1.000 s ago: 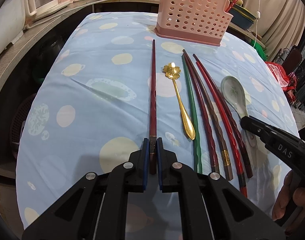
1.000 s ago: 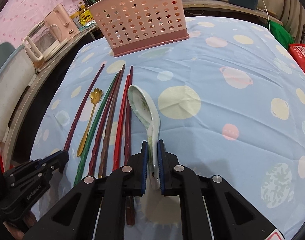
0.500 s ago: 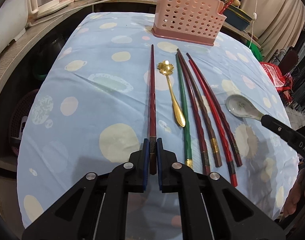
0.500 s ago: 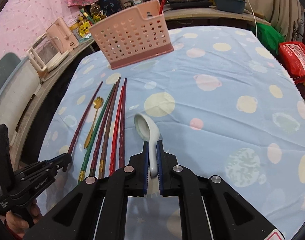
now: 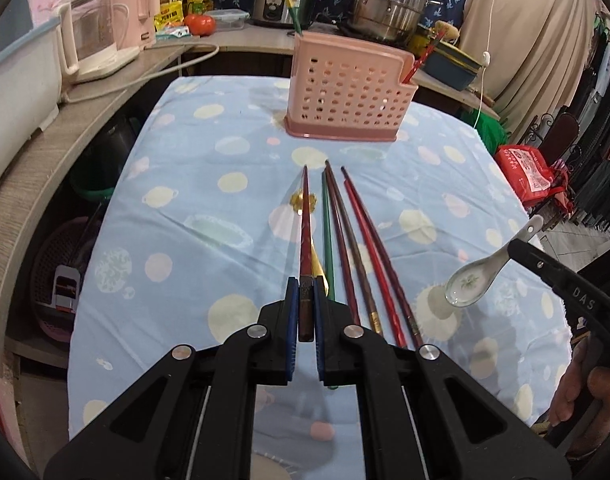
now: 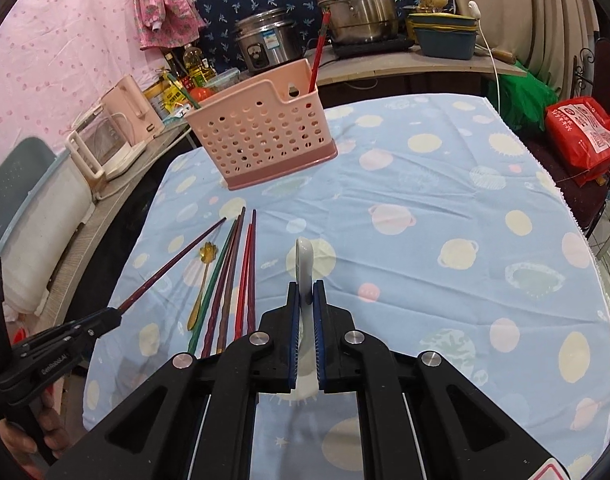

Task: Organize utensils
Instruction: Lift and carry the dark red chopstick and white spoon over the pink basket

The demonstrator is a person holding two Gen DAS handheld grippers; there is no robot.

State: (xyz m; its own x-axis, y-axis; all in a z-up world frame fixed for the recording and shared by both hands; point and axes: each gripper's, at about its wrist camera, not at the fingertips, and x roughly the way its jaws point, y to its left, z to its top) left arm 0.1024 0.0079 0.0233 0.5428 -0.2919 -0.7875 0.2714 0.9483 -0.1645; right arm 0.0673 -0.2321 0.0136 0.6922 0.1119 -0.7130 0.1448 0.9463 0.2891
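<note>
Left gripper [image 5: 305, 308]: clamped tight on the butt end of a dark red chopstick [image 5: 305, 232], pads pinching it from both sides.
Dark red chopstick: lifted off the cloth, tip pointing toward the basket, and in the left wrist view it crosses over the gold spoon below.
Right gripper [image 6: 306, 312]: jaws closed on the handle of the white ceramic spoon [image 6: 304, 268], nothing else between them.
White ceramic spoon: up in the air over the tablecloth; from the left wrist view its bowl [image 5: 467, 284] hangs low, open side showing a small green motif, handle running up into the gripper.
Gold spoon [image 6: 203, 280]: flat on the cloth, flower-shaped bowl toward the basket, just beside the row of chopsticks.
Chopsticks on the cloth [image 6: 235, 276]: green, dark brown, red and maroon ones lying side by side, close together, tips fanned toward the basket.
Pink basket [image 6: 261, 136]: upright at the far end of the table, perforated walls; a red chopstick [image 6: 319, 52] stands in its right-hand compartment.
Tablecloth [image 6: 425, 220]: pale blue with planets and dots, a little wrinkled.
Person's hands: fingers visible on each gripper handle at the frame edges.
Counter behind: a pink kettle [image 6: 117, 132], a rice cooker [image 6: 267, 42] and a steel pot [image 6: 355, 0].
</note>
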